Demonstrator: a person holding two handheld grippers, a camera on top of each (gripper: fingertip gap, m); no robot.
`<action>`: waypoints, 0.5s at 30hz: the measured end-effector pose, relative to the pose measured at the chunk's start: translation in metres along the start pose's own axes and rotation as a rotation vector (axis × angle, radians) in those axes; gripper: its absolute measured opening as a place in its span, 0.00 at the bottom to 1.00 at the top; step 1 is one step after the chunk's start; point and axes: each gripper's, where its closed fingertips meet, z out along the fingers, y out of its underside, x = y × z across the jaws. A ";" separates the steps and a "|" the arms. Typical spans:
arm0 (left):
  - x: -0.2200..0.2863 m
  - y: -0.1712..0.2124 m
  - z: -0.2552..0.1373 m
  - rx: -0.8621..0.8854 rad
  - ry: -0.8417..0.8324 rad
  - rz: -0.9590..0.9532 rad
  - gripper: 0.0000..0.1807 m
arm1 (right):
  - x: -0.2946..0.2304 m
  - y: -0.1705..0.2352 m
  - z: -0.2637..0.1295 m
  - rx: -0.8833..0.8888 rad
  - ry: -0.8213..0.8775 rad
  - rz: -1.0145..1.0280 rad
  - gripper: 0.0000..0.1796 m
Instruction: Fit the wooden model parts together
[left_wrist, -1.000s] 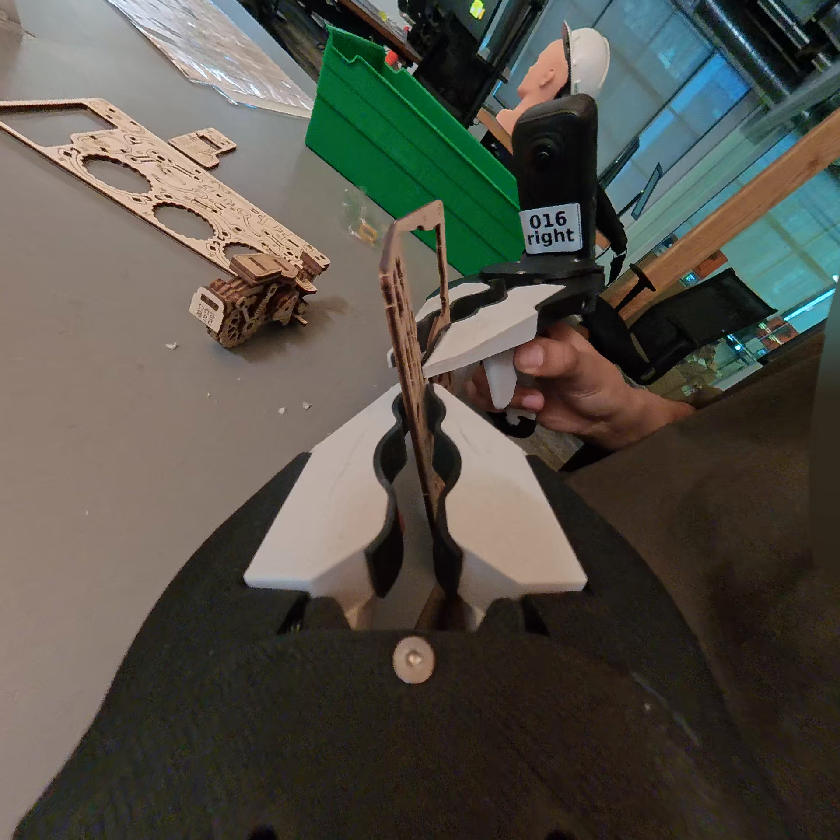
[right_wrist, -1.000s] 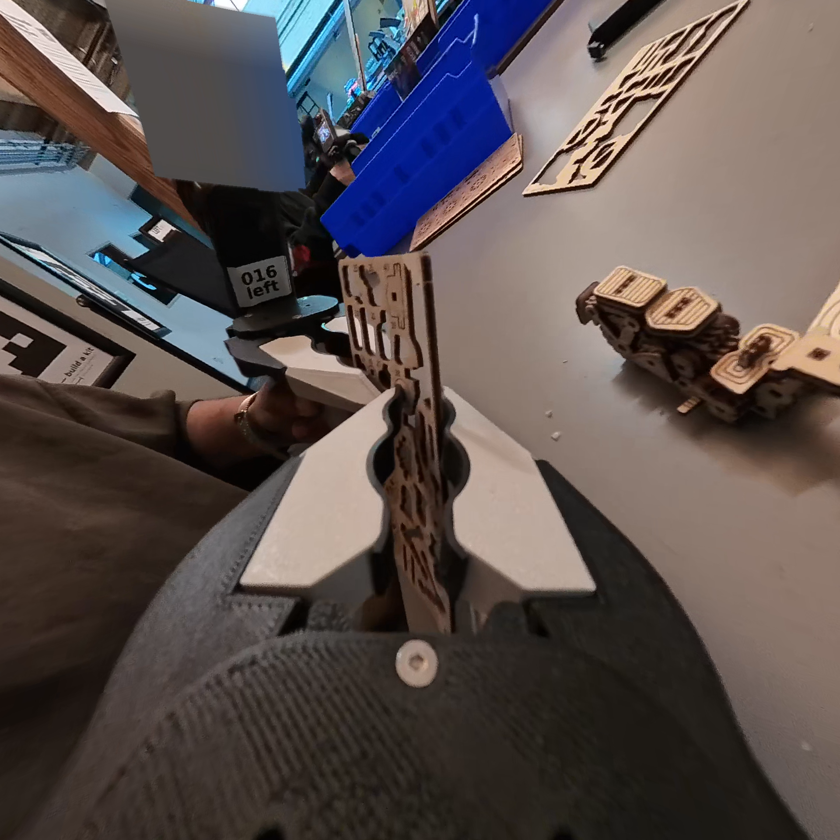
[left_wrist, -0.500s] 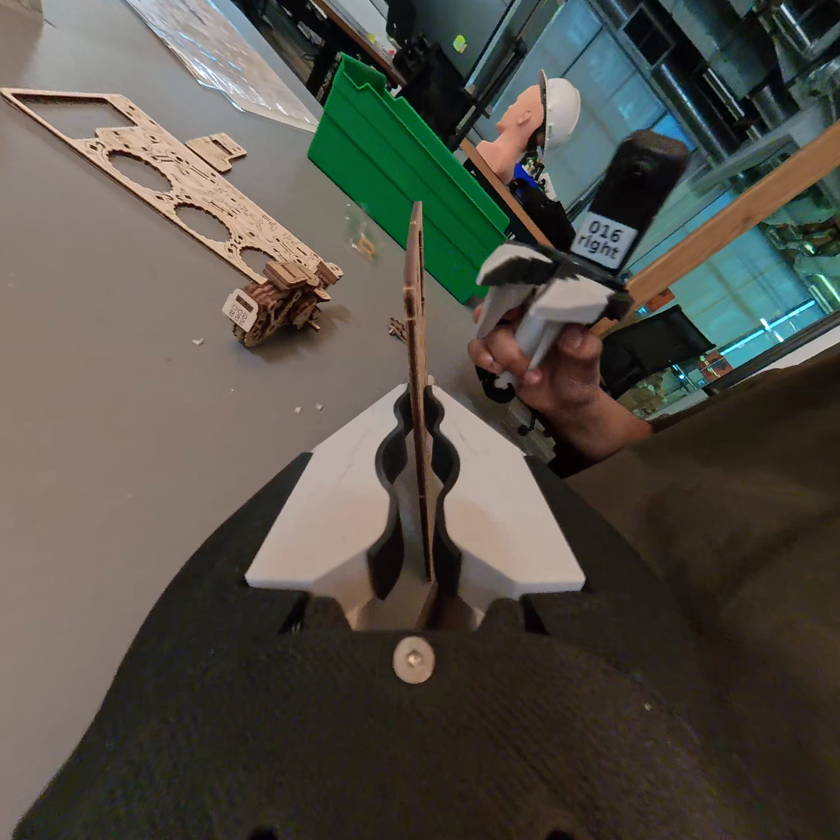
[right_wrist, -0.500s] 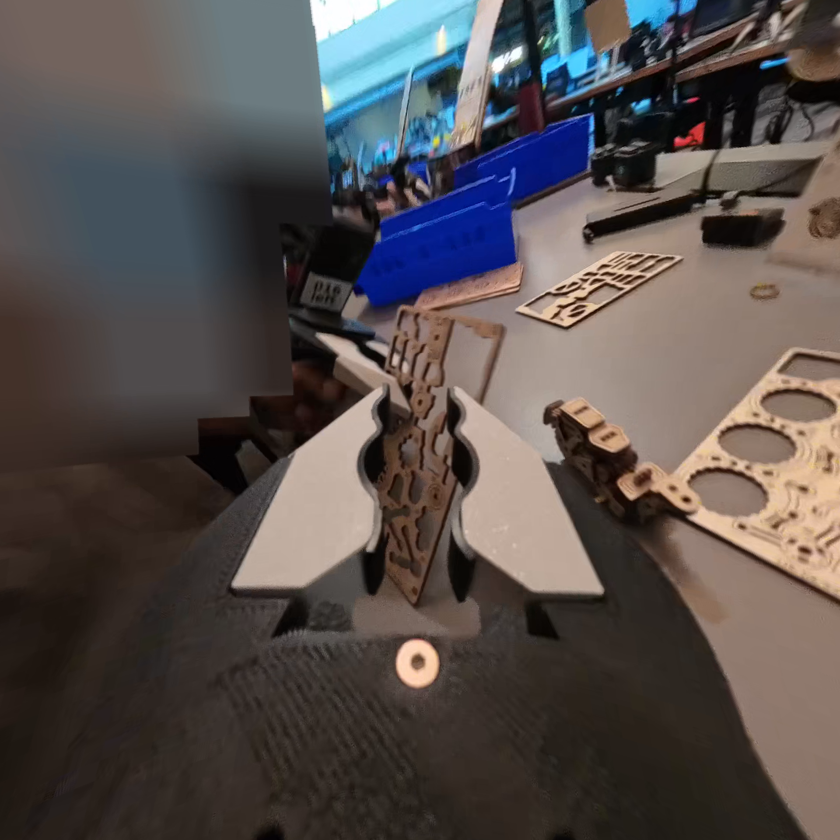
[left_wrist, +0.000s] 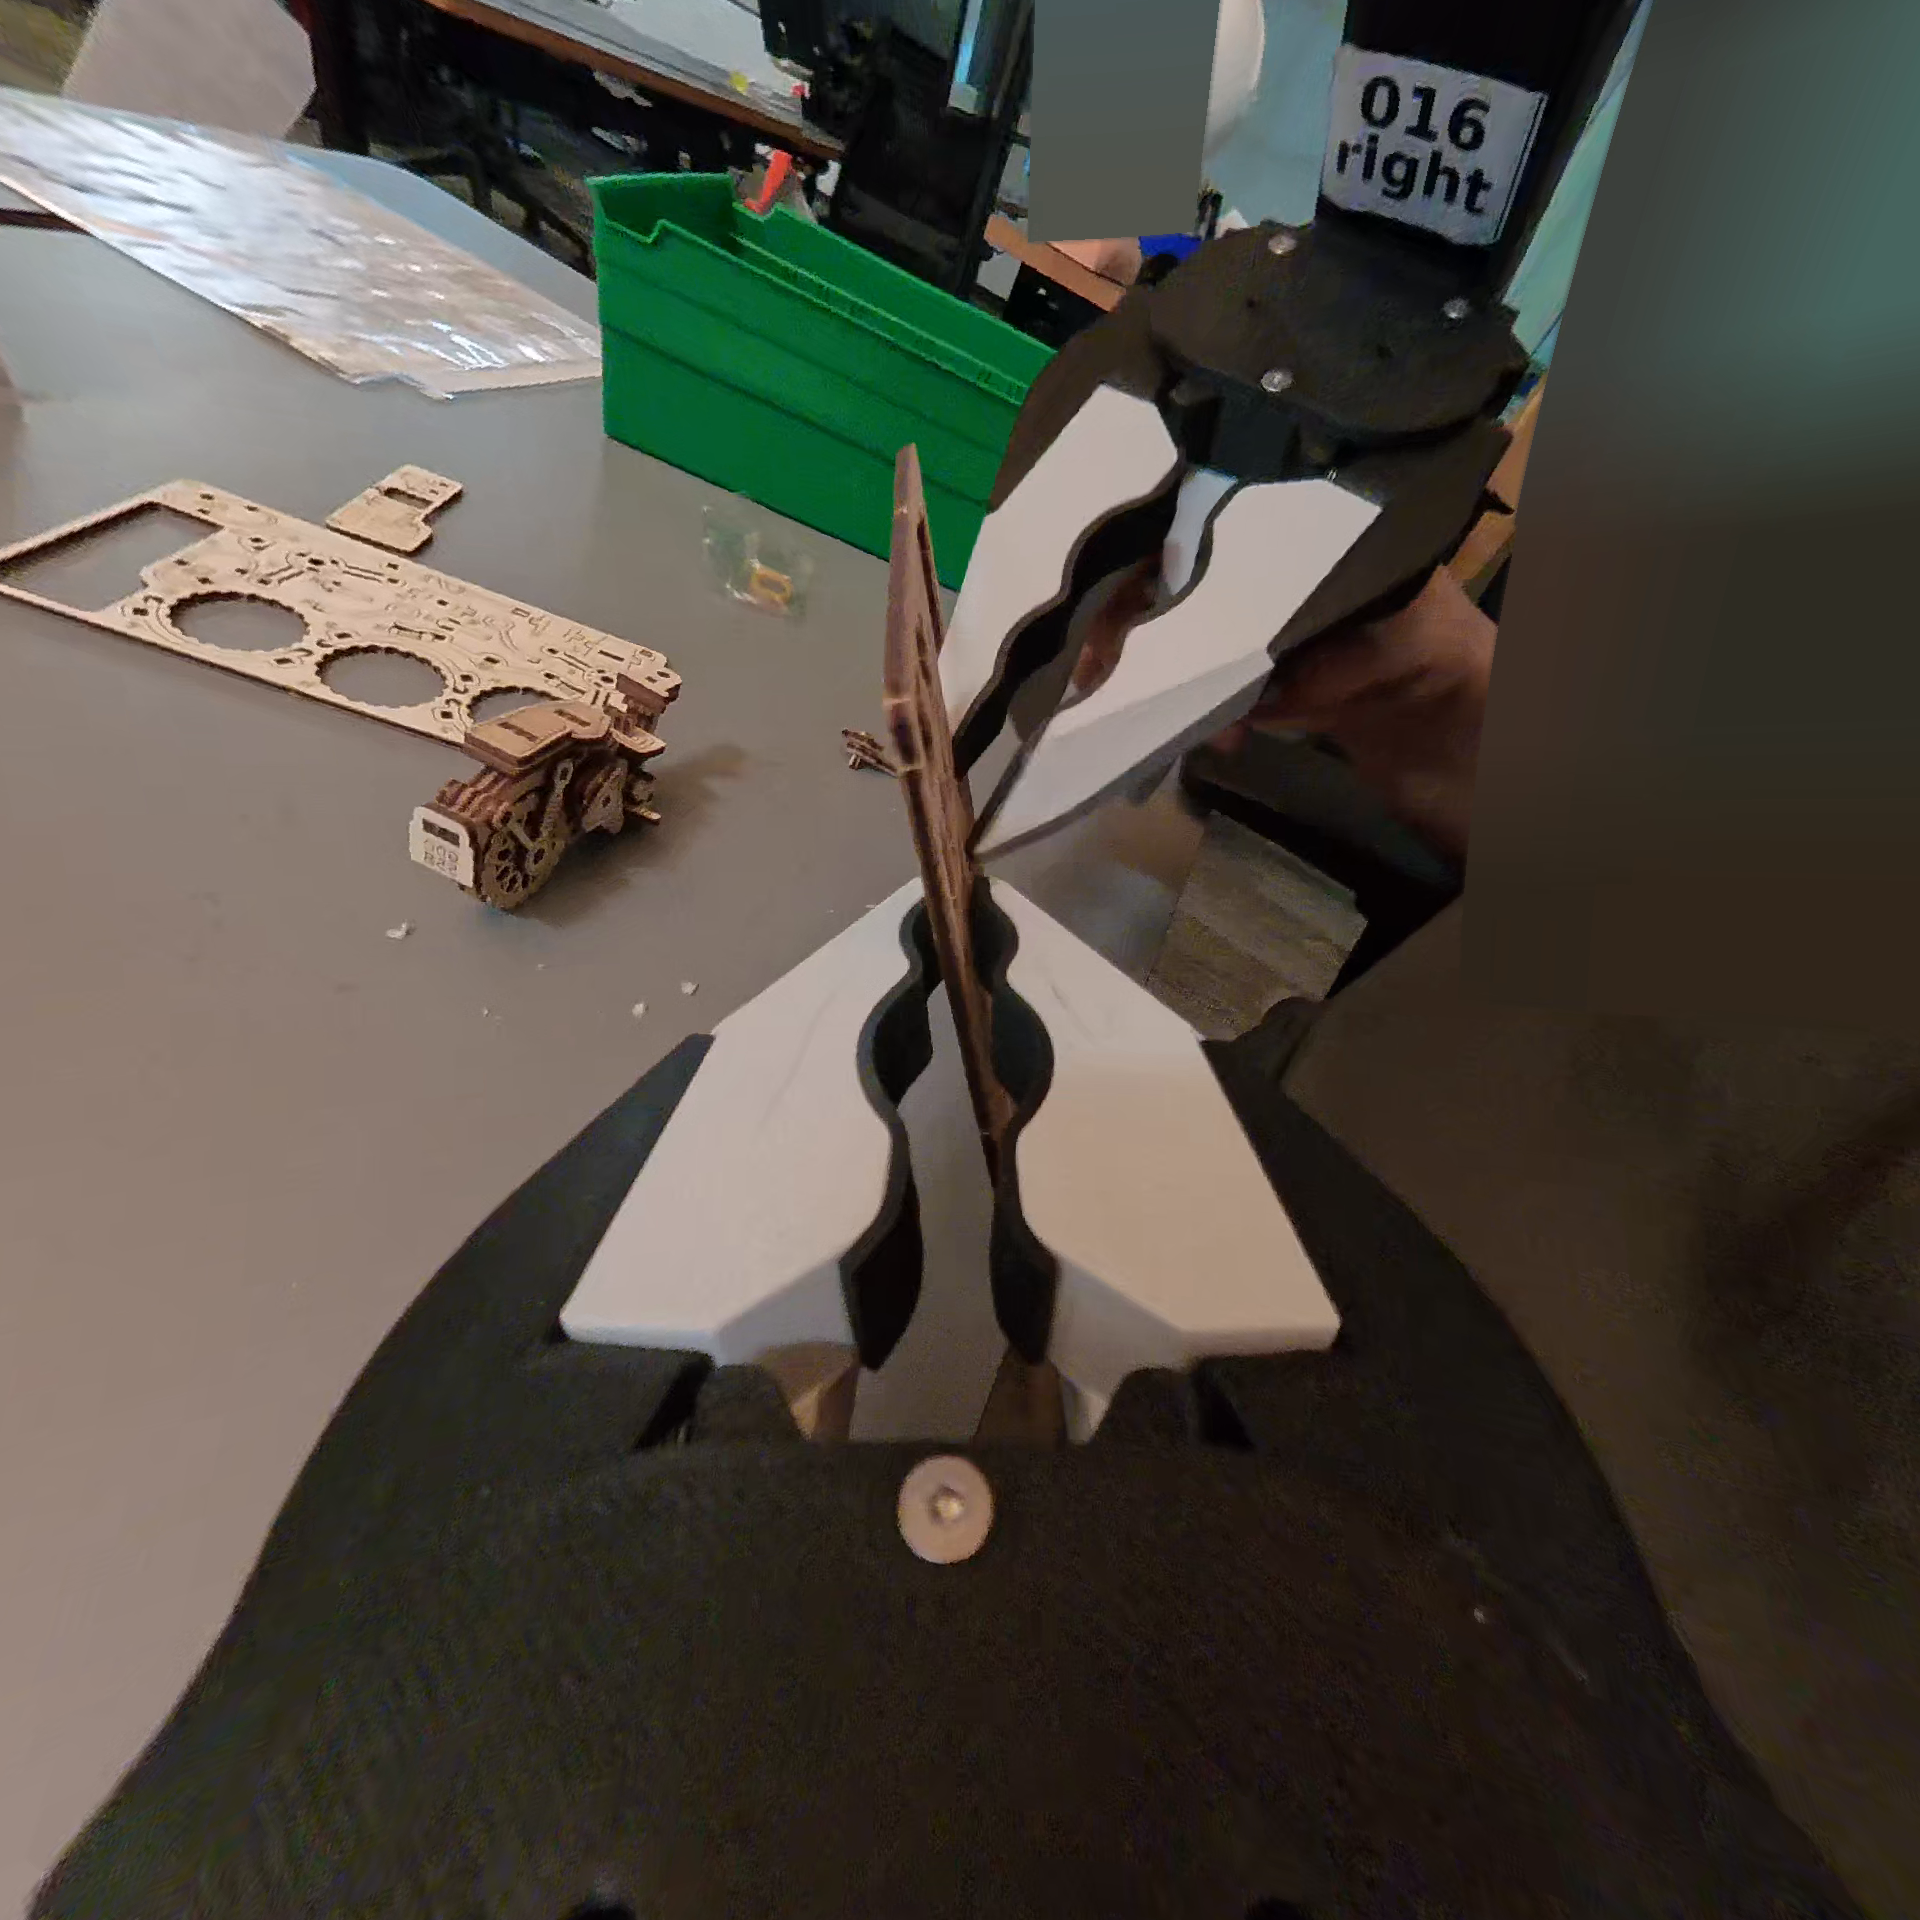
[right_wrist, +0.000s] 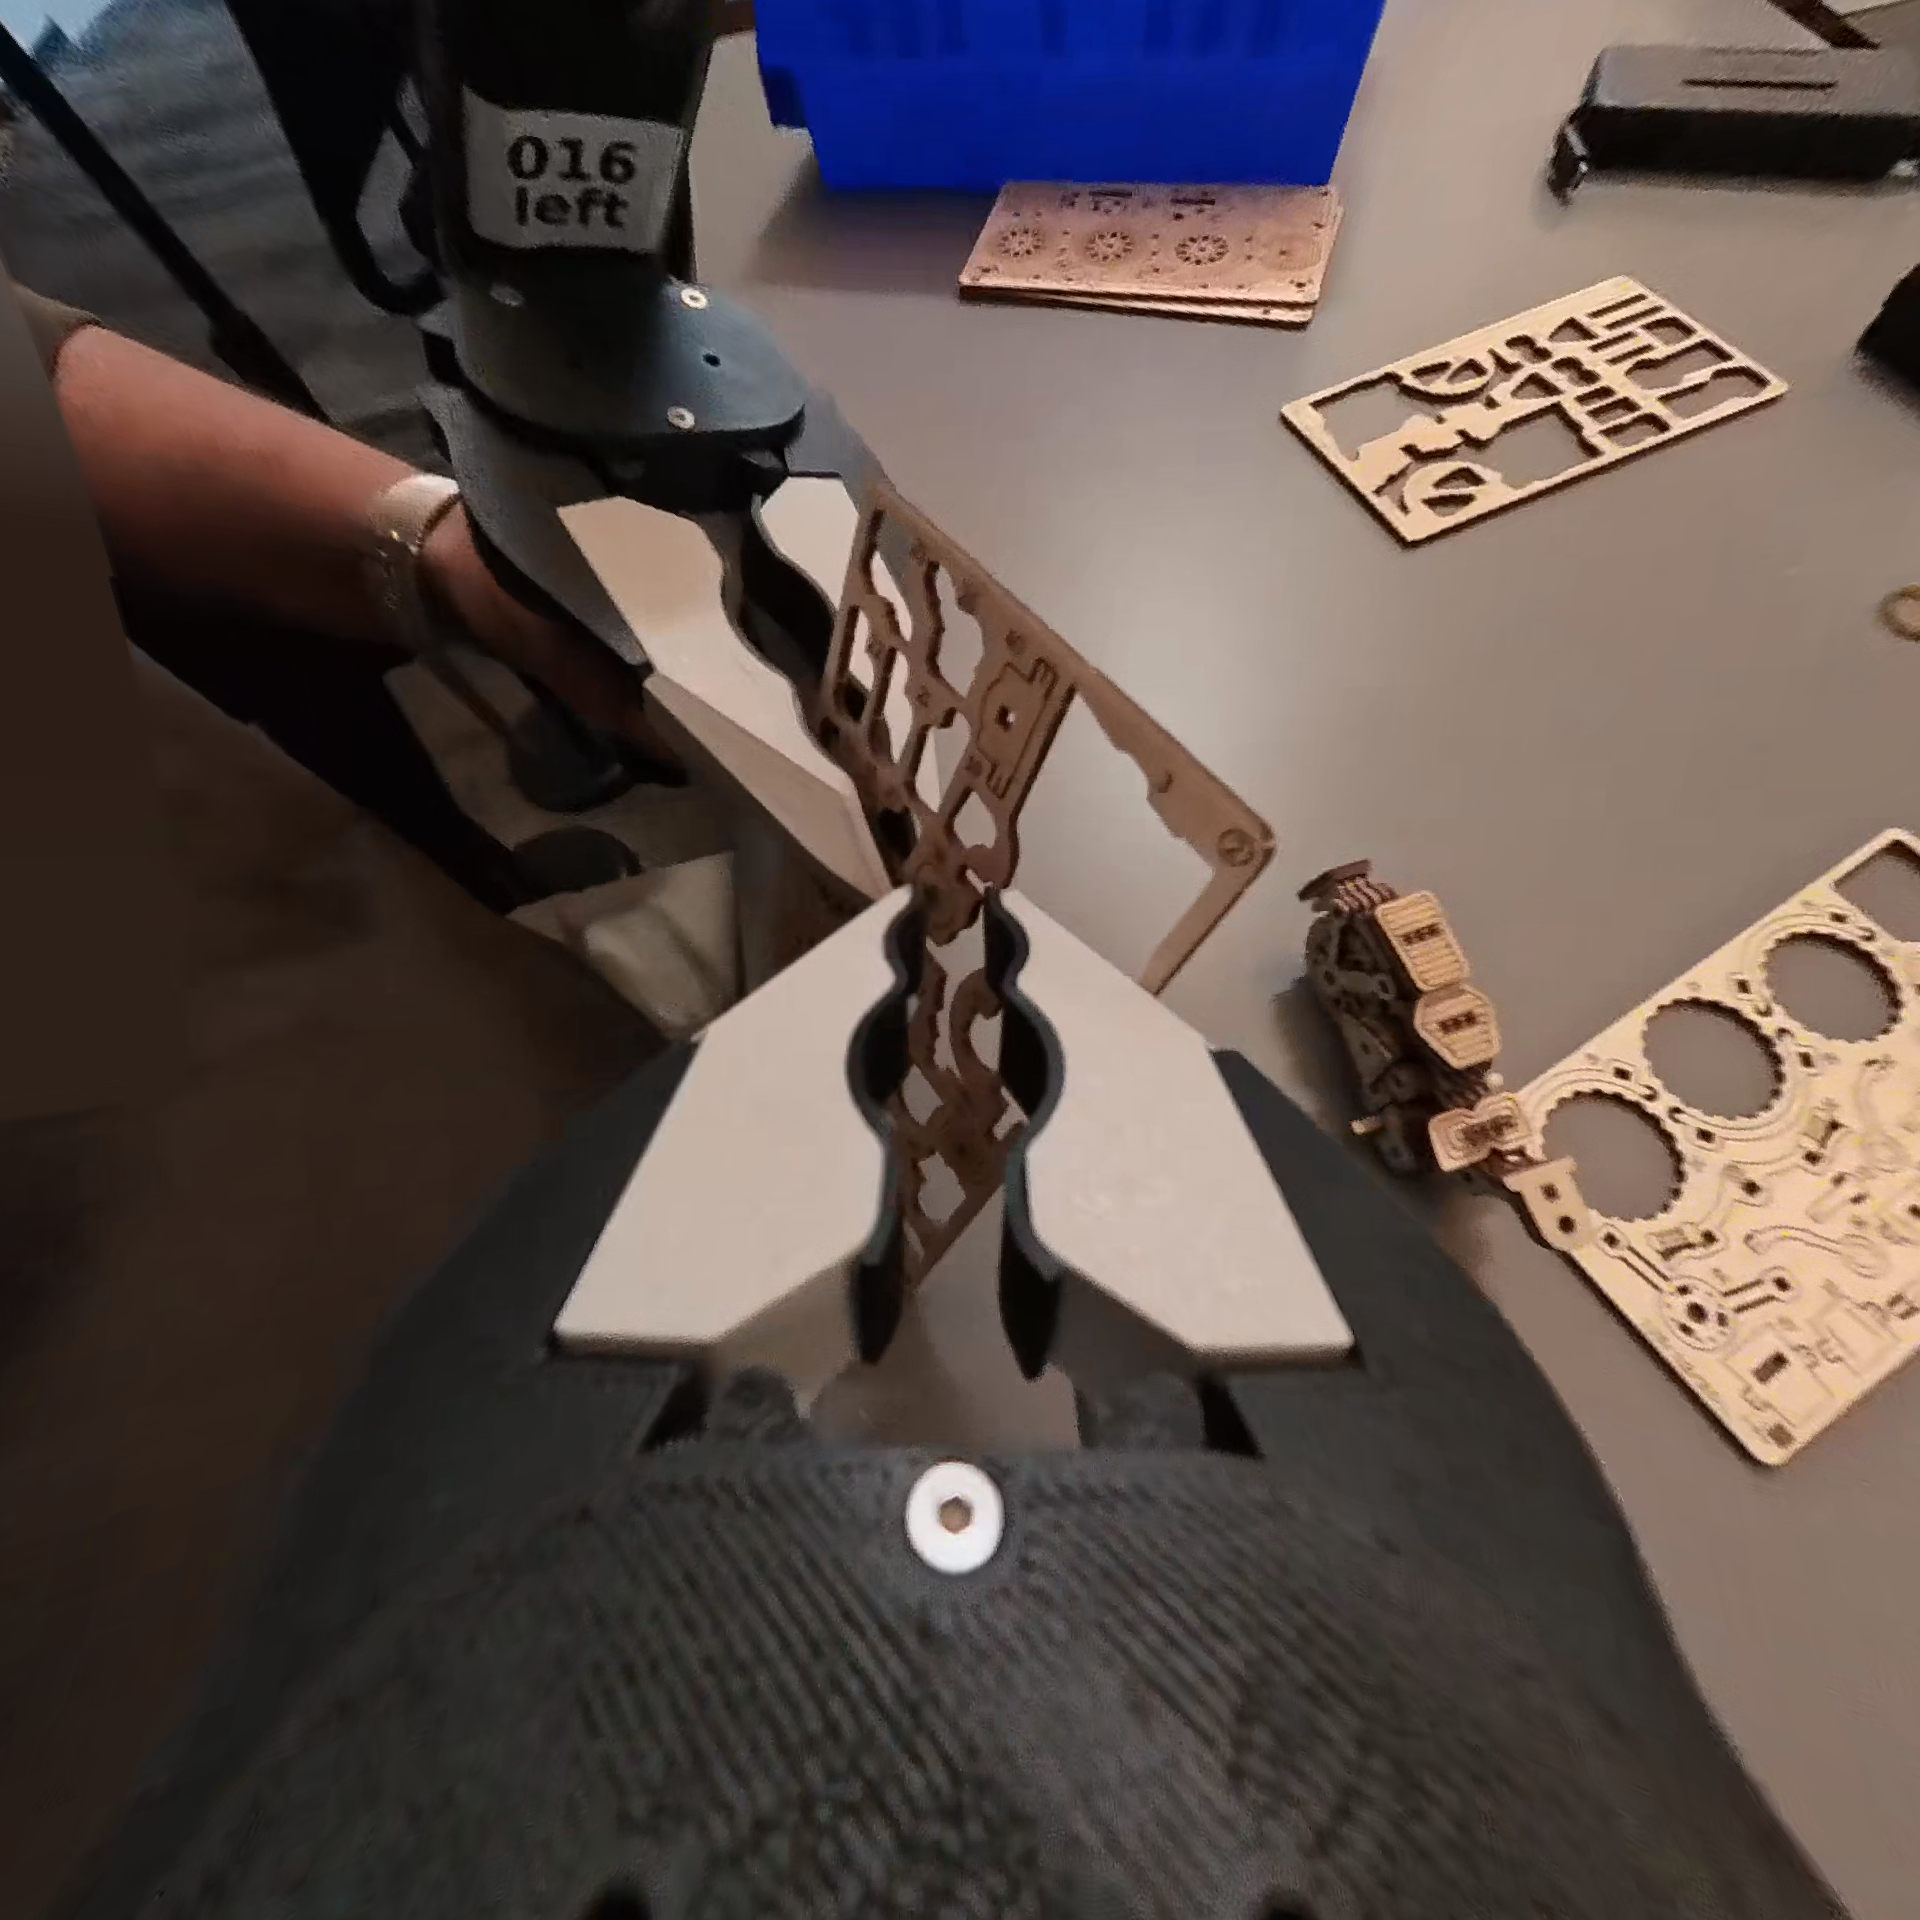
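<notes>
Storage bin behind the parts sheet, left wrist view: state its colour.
Green; the storage bin shows best in the left wrist view.

Right gripper (right_wrist: 951, 914) jaws closed on wooden parts sheet (right_wrist: 966, 790), left gripper (right_wrist: 821, 727) gripping its far side, grey table (right_wrist: 1195, 499)

Soft, even indoor light is seen; short shadows are cast on the table (left_wrist: 208, 1039); edges are curved and slightly blurred.

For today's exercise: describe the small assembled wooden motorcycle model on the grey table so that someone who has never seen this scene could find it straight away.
Start at the green bin at the back of the grey table, then move towards the flat wooden sheet with round cut-outs. The motorcycle model stands at that sheet's near corner. Unlike the flat sheets around it, it is a darker, three-dimensional build with gear-like wheels and a small white tag.
</notes>
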 end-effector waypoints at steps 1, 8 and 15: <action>0.000 -0.001 -0.001 0.003 -0.001 -0.001 0.01 | 0.000 -0.001 0.000 -0.011 0.007 -0.007 0.05; -0.002 0.000 -0.002 0.010 -0.035 -0.011 0.01 | 0.000 -0.002 0.003 -0.023 -0.002 0.052 0.04; -0.009 0.002 -0.003 0.016 -0.079 -0.058 0.01 | 0.005 -0.001 0.009 -0.030 0.088 0.091 0.05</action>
